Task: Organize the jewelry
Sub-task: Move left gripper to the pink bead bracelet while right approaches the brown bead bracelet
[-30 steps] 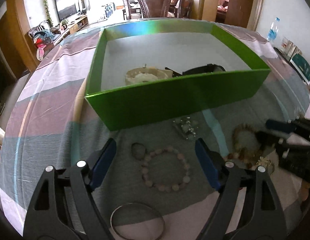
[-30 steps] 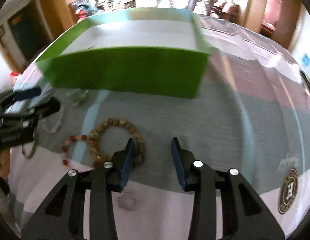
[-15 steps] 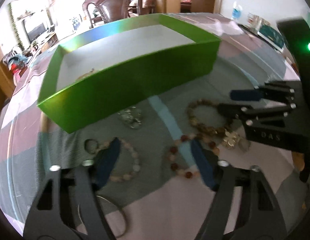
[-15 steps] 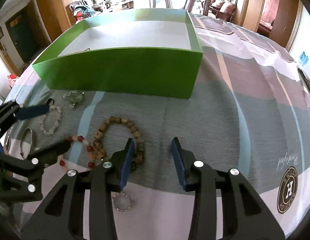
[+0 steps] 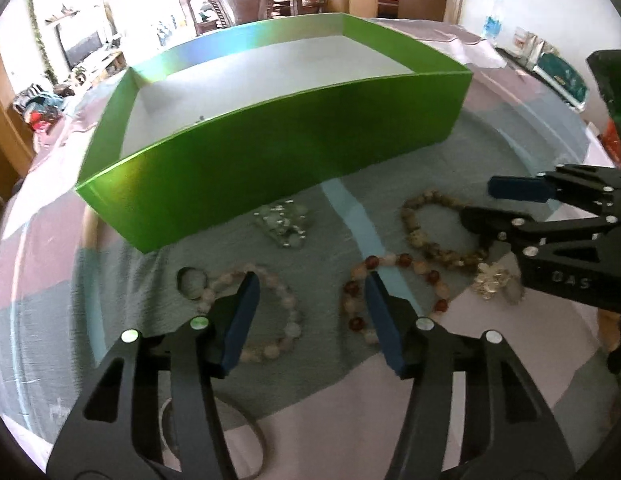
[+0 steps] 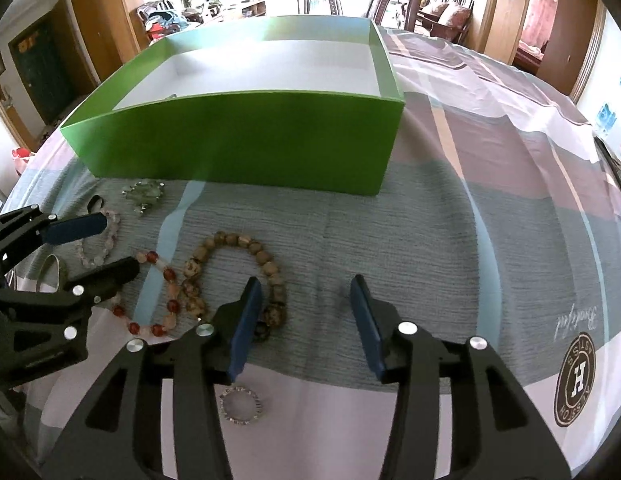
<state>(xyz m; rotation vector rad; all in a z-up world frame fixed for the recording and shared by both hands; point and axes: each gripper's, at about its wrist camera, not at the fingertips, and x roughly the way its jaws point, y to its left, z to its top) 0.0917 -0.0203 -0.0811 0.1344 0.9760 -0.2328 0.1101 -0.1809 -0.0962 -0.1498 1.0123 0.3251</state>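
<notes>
While both grippers hang tilted down over the striped cloth on the surface, neither holds anything. Left gripper: jaws closing, bare cloth between them; the pale pink bead bracelet sits at its left finger, the red-and-white bead bracelet at its right finger, each partly hidden. Right gripper: jaws opening, only cloth in the gap.

Key relation: the brown wooden bead bracelet lies left of the right gripper's gap, its near end under the left finger, loop running away toward the box. Judgement: the right gripper is the nearer one and needs a leftward shift to straddle a strand.

Small silver ring lies close under the right gripper. Farther out, a clear crystal piece rests just before the green box, whose near wall hides most of its floor.
</notes>
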